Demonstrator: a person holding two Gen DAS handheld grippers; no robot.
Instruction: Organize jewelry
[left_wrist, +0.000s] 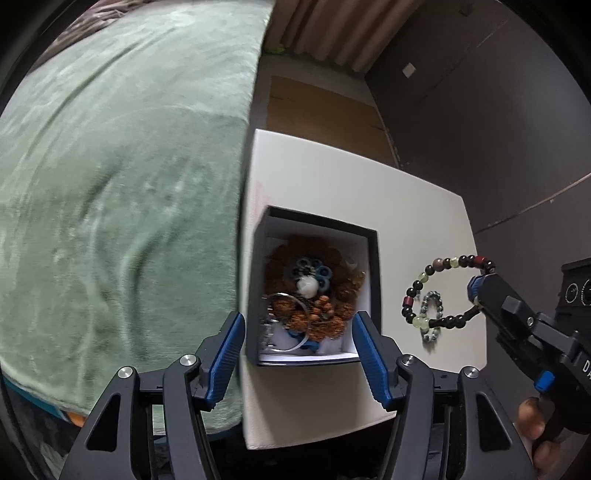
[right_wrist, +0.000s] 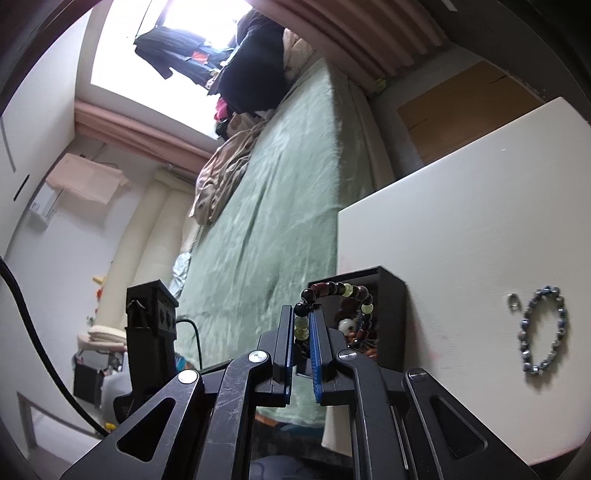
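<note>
A black jewelry box (left_wrist: 317, 284) with a white lining stands on a white tabletop (left_wrist: 332, 177); it holds several brown bead strings, a blue flower piece and a silver bangle. My left gripper (left_wrist: 299, 332) is open, its fingers either side of the box's near end. My right gripper (right_wrist: 303, 325) is shut on a dark beaded bracelet (right_wrist: 338, 295) with green and red beads, held above the table just right of the box (right_wrist: 384, 314); it also shows in the left wrist view (left_wrist: 443, 291). A small blue-grey bead bracelet (right_wrist: 543, 332) lies on the table, also seen in the left view (left_wrist: 432, 317).
A bed with a green blanket (left_wrist: 122, 192) runs along the table's left edge. A small silver ring (right_wrist: 513, 300) lies beside the blue-grey bracelet. A cardboard sheet (left_wrist: 317, 107) lies on the floor beyond the table. A dark wall (left_wrist: 480, 110) is on the right.
</note>
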